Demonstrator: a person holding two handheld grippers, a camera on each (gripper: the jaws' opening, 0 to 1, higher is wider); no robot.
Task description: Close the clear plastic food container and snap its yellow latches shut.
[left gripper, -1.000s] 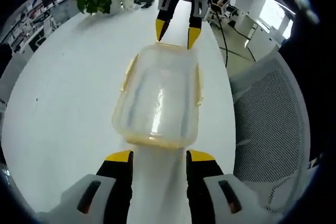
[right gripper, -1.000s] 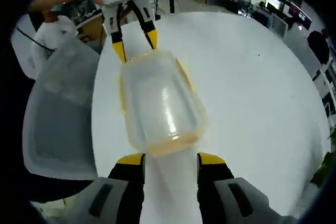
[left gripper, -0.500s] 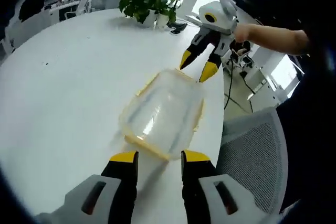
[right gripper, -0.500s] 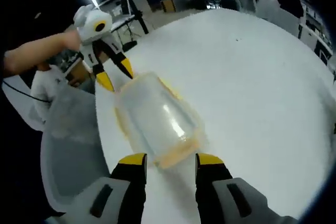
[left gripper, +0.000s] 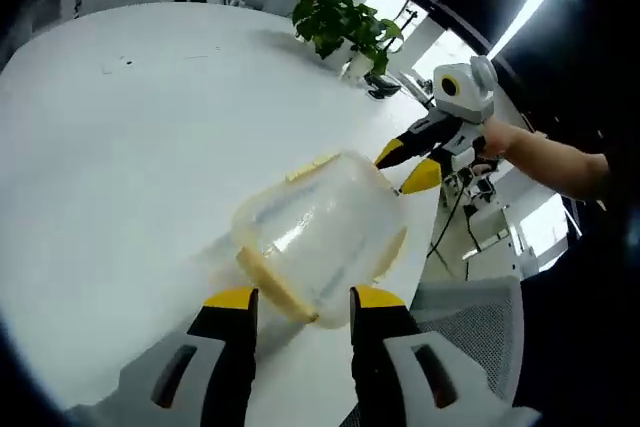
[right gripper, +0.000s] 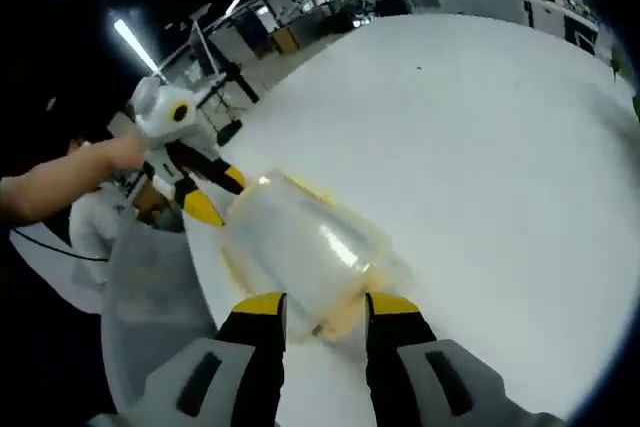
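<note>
We've got the clear plastic food container (left gripper: 320, 237) on the white desk (left gripper: 120, 147) betw. both tools: left tool (left gripper: 295, 299) and right tool (right gripper: 325, 304) spread at its ends. Looks light, slick, flexy; take hold at the yellow latches (left gripper: 272, 282).

The container (left gripper: 320, 237) lies on the table (left gripper: 120, 147) (between the two grippers).

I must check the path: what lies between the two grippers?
In both views, the clear plastic food container lies between left gripper and right gripper.
</note>
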